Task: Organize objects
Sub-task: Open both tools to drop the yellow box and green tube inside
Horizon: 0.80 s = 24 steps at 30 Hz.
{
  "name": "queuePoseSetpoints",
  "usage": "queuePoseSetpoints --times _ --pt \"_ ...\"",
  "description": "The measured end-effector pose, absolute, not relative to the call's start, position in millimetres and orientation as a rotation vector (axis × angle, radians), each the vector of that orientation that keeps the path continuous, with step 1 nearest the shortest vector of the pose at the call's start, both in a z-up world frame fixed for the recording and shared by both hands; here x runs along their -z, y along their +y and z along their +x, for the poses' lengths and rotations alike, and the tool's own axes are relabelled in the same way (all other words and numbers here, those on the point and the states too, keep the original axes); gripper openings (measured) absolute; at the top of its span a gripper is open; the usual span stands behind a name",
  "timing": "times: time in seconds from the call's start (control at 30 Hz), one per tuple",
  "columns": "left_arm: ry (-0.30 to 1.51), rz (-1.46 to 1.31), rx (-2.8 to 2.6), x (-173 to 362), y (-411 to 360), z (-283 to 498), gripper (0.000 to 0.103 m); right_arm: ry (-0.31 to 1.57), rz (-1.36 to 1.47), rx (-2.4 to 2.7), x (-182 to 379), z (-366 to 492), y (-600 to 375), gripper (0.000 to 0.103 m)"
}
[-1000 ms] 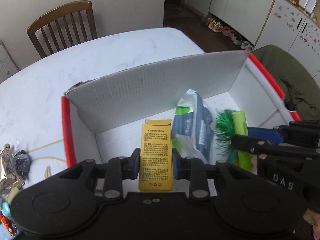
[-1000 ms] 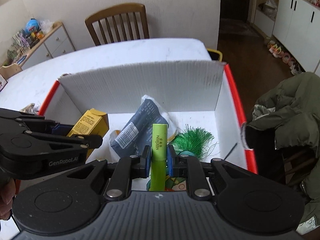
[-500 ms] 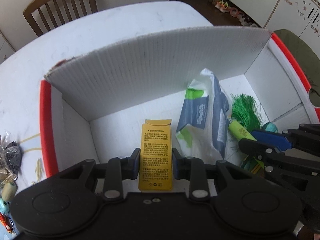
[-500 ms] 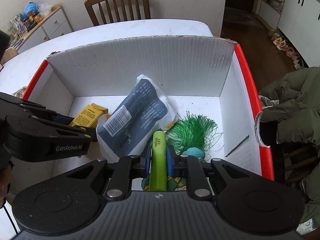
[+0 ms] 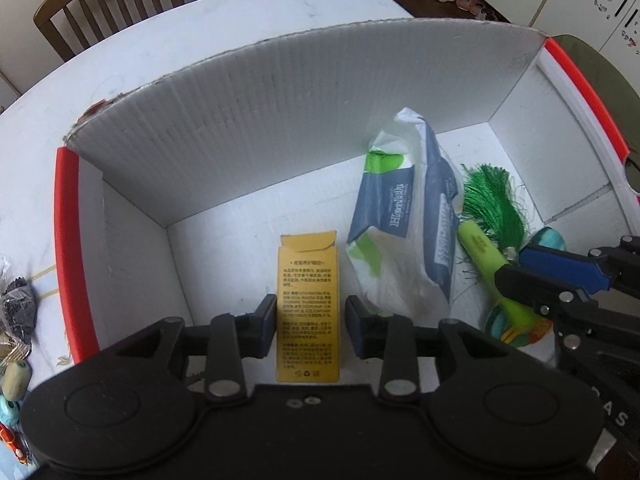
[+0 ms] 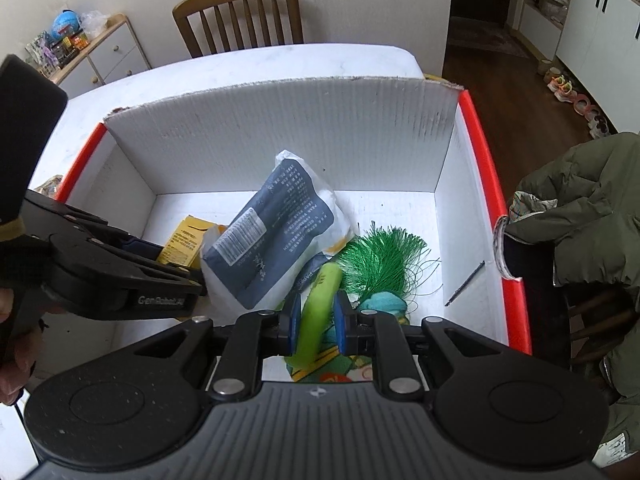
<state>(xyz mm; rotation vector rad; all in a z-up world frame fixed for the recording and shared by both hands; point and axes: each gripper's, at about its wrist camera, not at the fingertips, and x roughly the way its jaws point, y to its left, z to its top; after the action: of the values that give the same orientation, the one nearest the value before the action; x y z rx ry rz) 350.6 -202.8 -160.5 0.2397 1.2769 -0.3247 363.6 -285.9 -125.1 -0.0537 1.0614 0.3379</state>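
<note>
Item one: I am holding the left gripper (image 5: 308, 320) low inside the white box (image 5: 248, 128), its jaws standing slightly spread on either side of the yellow carton (image 5: 308, 304), which is lying flat on the box floor with its long axis running straight away from the jaws. A narrow gap is showing on each side, so I judge the carton released or nearly so.

Item two: I am keeping the right gripper (image 6: 316, 322) over the box's right half, jaws parted just wider than the green tube (image 6: 320, 300); whether the pads are touching it, I cannot tell. The tube is tilting up and right, resting on the green tassel (image 6: 380, 256) and a teal object (image 6: 382, 304).

Item three: the blue-and-white pouch (image 5: 404, 232) is leaning between the two grippers, touching the carton's right side.

Item four: a thin dark rod (image 6: 466, 283) is lying by the right wall.

Item five: the desk (image 5: 200, 36), bearing the box; clutter (image 5: 16, 312) remaining at its left edge, nearer the left gripper.
</note>
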Motion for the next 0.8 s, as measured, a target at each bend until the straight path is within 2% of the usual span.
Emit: queuePoseSetpoints --times 0.23,0.47,0.57,0.8 --pt "1.222 0.213 0.349 148.4 -200.5 336.8 0.051 1.027 -0.035 -0.358 110.6 353.0 -289.4 0.018" --pt "1.162 0.175 0.370 129.6 -194.7 328.4 0.054 0.975 -0.025 -0.375 90.6 337.5 -291.7 0.022" --pt "1.123 0.177 0.367 120.4 -192.7 323.9 0.063 0.956 -0.020 -0.381 83.0 330.8 -291.5 0.024" --pt "1.038 0.153 0.381 90.5 -171.9 303.6 0.063 0.917 -0.009 -0.388 66.0 315.7 -289.1 0.024"
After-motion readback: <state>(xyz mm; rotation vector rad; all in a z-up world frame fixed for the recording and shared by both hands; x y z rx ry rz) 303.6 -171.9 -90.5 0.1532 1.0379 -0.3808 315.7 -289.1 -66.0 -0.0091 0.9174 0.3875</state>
